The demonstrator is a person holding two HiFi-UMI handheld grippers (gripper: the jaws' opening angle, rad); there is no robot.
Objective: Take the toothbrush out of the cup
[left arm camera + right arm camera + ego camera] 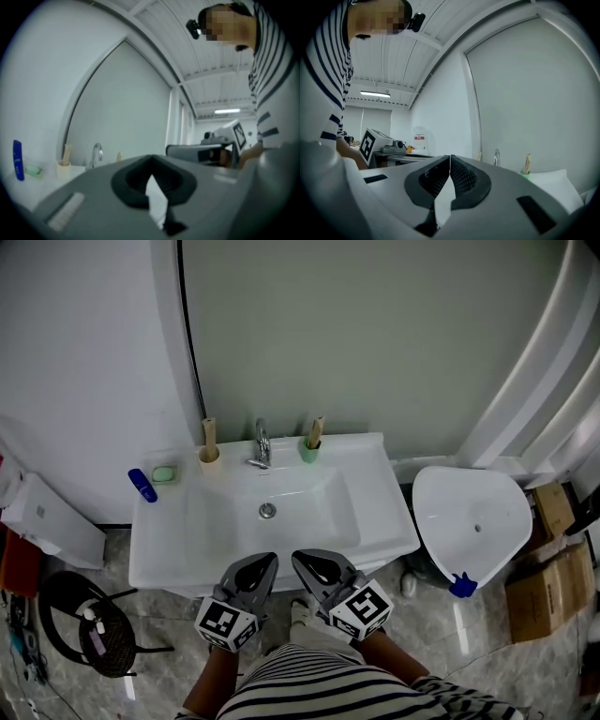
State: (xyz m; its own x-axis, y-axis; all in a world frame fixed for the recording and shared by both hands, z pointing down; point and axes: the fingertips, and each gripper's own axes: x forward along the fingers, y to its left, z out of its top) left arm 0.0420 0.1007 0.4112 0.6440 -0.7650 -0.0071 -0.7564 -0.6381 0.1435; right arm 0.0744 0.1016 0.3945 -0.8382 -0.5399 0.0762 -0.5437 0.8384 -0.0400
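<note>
White sink counter point(375, 521), toothbrushes point(209, 431) in beige cup point(209, 456) and green cup point(309, 451). Left gripper point(266, 561) and right gripper point(302, 560): fingers point(461, 176) pressed together, empty; spread one pair before reaching in.

Sink point(314, 507) basin open across the middle. Faucet point(261, 446) stands between cream cup point(209, 457) and green cup point(309, 452) on back ledge, wall point(375, 334) close behind.

A bathroom: a white washbasin point(380, 526) with a faucet point(261, 444) stands just ahead of the left claw point(270, 561) and right claw point(299, 561); a beige cup point(209, 456), green cup point(309, 451) and soap dish point(165, 473) line its far rim.
</note>
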